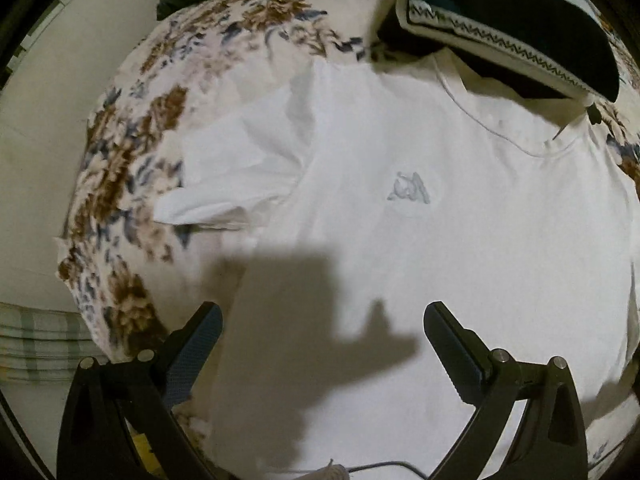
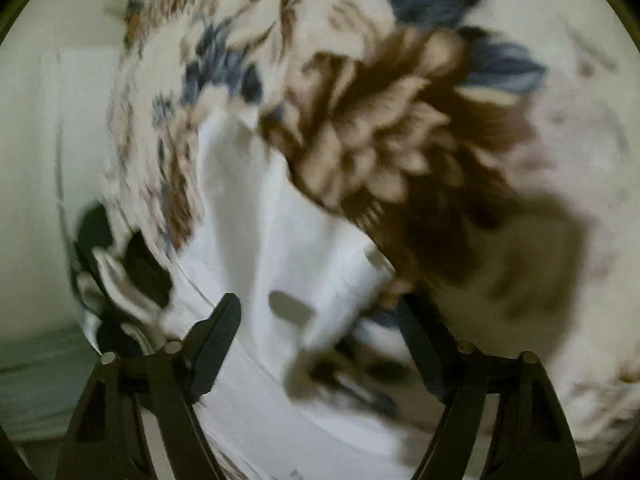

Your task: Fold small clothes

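Logo point(image 1: 408, 189) on T-shirt point(image 1: 400, 220), left wrist view only.

The shirt point(image 1: 420, 220) is thin white cloth, smooth and matt, with soft creases at one sleeve and a small grey mark sewn or printed on the chest. The blanket point(image 1: 132, 184) under it is fuzzy, soft cloth with brown and blue flowers; in the right wrist view it point(image 2: 400, 128) looks blurred. The pillow point(image 1: 512, 28) is dark cloth with a woven zigzag edge. The left gripper point(image 1: 322, 332) is black matt plastic; its fingers point(image 1: 200, 344) have rough, dotted pads, and small shiny metal pins sit at the joints. The right gripper point(image 2: 320, 332) is the same black matt plastic with shiny pins.
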The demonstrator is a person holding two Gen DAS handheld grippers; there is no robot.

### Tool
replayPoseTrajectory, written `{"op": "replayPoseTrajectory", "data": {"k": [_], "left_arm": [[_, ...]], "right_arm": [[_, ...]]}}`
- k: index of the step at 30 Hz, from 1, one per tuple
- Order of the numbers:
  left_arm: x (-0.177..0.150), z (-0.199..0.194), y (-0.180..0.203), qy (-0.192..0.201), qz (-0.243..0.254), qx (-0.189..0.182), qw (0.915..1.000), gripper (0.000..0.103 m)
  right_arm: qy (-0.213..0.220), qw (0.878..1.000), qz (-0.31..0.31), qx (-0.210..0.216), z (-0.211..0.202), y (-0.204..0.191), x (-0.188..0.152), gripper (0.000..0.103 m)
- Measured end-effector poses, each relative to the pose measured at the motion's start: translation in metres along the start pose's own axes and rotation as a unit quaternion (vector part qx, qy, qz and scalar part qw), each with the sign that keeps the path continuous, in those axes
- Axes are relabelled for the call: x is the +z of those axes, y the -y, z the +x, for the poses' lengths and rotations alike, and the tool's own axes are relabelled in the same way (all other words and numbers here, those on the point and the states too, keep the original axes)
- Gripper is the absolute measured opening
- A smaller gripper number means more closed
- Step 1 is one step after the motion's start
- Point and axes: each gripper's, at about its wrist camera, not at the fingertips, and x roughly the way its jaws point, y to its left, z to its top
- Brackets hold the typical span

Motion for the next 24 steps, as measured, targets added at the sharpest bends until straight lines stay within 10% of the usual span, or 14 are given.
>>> {"op": "replayPoseTrajectory", "data": {"k": [3,7,10,13,19,24], "left_arm": [[0.001,0.012,0.002,-0.003,-0.008,-0.007,0.9999,0.103],[-0.002,0.024,-0.008,-0.01,-0.022,-0.006,0.9997,0.103],[-0.006,0.029,-0.023,-0.004,-0.031,0.008,0.9995,0.103],[-0.011,0.035,-0.042,0.0,-0.037,0.028,0.999,0.103],[-0.021,0.045,-0.086,-0.011,-0.058,0.053,0.9968,0.103],[-0.03,0.049,-0.117,-0.015,-0.073,0.064,0.9952,0.103]], "right_arm": [[0.039,0.999,-0.021,-0.02,0.005,-0.015,-0.004,0.012],[0.081,0.988,-0.125,-0.05,0.0,-0.069,-0.023,0.007],[0.093,0.956,-0.268,-0.077,0.007,-0.128,-0.058,0.006],[0.072,0.903,-0.412,-0.098,0.032,-0.177,-0.117,0.006],[0.037,0.736,-0.655,-0.165,0.11,-0.192,-0.251,0.006],[-0.017,0.669,-0.704,-0.238,0.152,-0.161,-0.281,0.024]]}}
